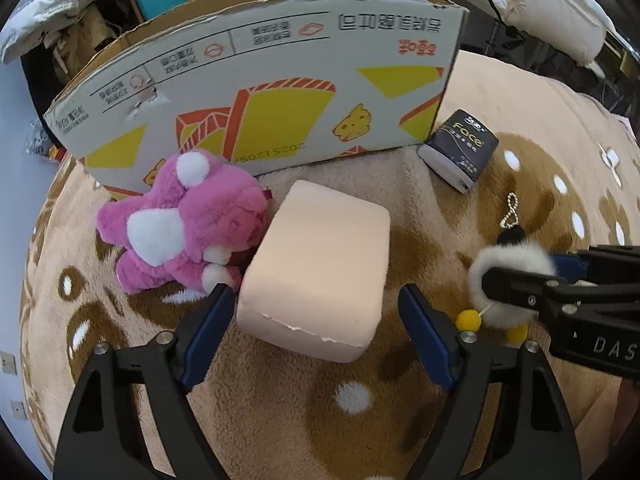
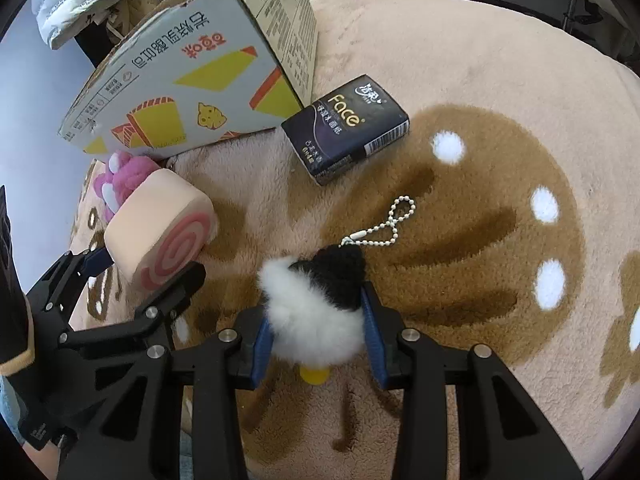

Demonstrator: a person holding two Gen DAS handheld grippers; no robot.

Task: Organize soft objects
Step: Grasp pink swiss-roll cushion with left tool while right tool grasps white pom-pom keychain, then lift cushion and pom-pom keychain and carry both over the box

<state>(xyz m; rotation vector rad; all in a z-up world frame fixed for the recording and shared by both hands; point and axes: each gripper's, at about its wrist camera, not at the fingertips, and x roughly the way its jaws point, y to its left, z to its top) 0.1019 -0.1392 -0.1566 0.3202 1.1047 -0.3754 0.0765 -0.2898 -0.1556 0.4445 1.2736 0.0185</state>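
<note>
Fleecy deer-print blanket (image 2: 460, 60), cardboard box (image 1: 260, 92), tissue pack (image 2: 346, 128), plush toys

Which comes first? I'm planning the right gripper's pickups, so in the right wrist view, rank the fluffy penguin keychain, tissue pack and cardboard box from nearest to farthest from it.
1. Fluffy penguin keychain: between the right gripper's blue pads, which press its fur.
2. Tissue pack: ahead on the rug, beyond the bead chain.
3. Cardboard box: farthest, behind the tissue pack, upper left.
</note>
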